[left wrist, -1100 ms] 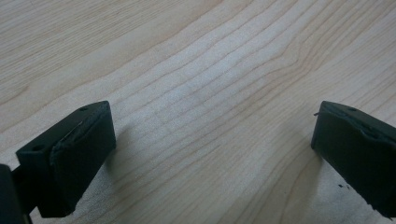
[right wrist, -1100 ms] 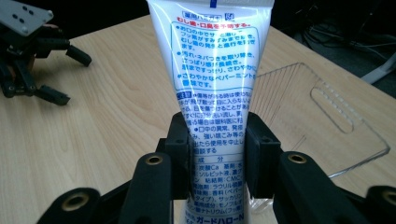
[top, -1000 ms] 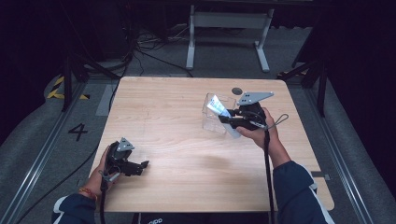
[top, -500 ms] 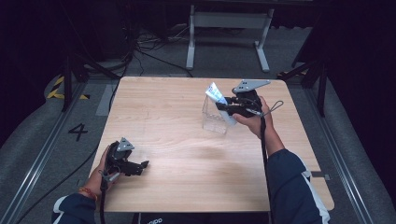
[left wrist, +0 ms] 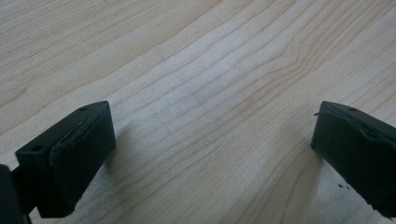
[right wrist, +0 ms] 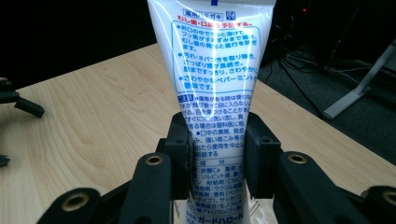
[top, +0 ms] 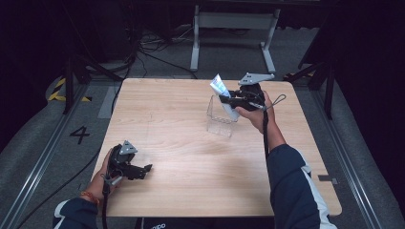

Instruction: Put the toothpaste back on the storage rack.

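Nearest the person, well apart from the clear box (top: 220, 117) and towards the front left corner of the counter (top: 191, 157), the left claw (top: 144, 168) was rested low with its jaws spread wide and nothing between them; bare wood grain was seen in the gap in the left gripper view. Since the box was steadied by nothing, it was judged light enough to be dragged, tipped or pushed along the counter if its thin wall were caught by the tube's lower end or by the claw body. Just above the box's open top, on its right side, the right claw (top: 224, 100) was held pressed together on the tube (right wrist: 215, 70), which was pinched across its flat middle. A slip was judged possible there: a glossy, soft film body is squeezed rather than gripped, so the tube could be slid down through the pads or swung about the pinch point if it were bumped on the rim. Paste could also be forced towards the cap if the pinch were tightened. The tube was seen as white and shiny, with a blue-bordered panel of small blue print and a line of red characters above it, flaring wider towards its crimped end, which was tilted up and away above the box. Its lower end was hidden behind the jaws, so it could not be told whether it was already inside the box.
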`<state>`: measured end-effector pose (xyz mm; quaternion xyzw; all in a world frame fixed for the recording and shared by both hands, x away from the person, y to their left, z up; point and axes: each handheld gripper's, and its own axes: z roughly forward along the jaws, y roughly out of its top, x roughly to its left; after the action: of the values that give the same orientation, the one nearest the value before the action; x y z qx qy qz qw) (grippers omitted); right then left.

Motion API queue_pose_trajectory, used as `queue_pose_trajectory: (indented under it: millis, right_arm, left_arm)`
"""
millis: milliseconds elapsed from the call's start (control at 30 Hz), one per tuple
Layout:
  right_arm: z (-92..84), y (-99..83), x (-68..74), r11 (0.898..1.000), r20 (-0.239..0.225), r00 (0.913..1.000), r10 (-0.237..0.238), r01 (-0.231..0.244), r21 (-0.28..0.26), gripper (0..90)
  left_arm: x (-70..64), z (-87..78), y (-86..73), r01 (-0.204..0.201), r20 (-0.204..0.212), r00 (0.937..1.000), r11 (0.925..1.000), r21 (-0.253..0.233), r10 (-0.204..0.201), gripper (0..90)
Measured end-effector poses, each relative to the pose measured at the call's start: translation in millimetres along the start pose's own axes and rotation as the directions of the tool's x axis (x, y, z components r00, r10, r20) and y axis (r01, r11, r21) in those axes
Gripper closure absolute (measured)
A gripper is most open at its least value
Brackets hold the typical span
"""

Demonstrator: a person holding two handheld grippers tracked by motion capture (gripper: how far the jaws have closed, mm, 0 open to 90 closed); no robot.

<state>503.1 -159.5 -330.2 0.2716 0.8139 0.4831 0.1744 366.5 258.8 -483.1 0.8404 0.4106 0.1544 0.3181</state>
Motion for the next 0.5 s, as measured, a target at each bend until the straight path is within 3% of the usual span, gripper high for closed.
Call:
queue_pose_trajectory:
  millis: [500]
  right_arm:
    - [16.8,-9.0,-16.0,1.0,0.04,0.9991,0.013,-0.013,0.007,67.9]
  left_arm:
    - [0.4,0.2,0.1,-0.004,0.004,1.0,1.0,-0.001,0.004,0.2]
